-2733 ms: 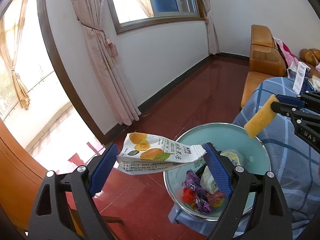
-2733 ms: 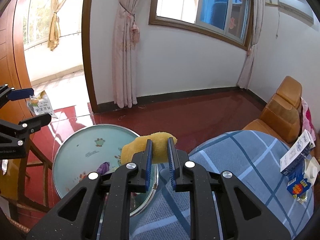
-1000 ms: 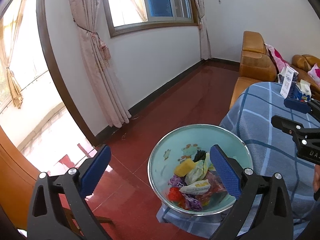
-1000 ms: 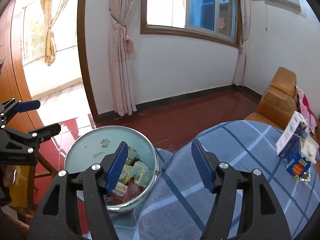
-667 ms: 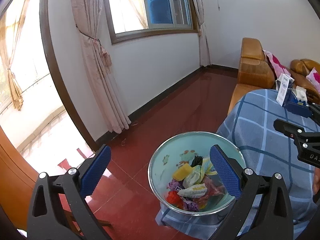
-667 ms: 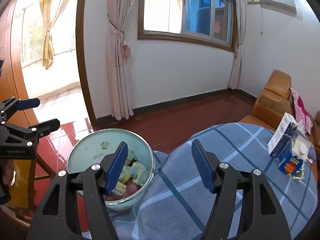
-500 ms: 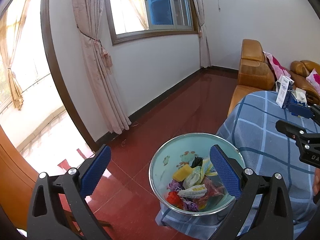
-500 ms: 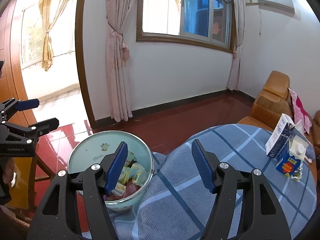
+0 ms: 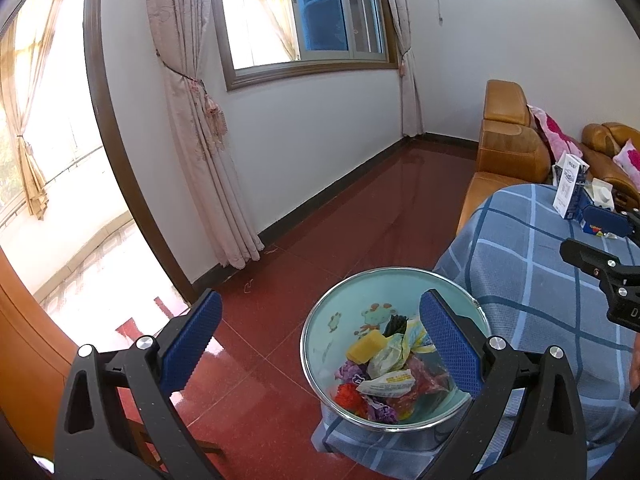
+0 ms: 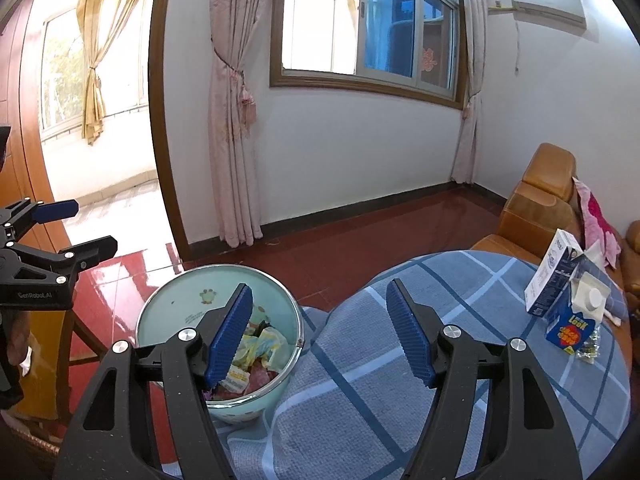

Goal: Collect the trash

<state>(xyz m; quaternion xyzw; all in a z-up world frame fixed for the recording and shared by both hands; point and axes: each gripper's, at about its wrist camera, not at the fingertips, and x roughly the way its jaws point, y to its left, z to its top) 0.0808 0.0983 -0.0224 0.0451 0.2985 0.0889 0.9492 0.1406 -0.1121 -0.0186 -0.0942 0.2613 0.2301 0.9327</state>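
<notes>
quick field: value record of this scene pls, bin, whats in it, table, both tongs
bin: pale green bucket with a metal rim, beside the table edge
bin contents: crumpled wrappers, a yellow sponge-like block
table: blue plaid cloth
left on table: white and blue carton, blue carton with a white cap, both at the far side
left tongs: open, nothing between them
right tongs: open, nothing between them
background: orange sofa, window, pink curtains
</notes>
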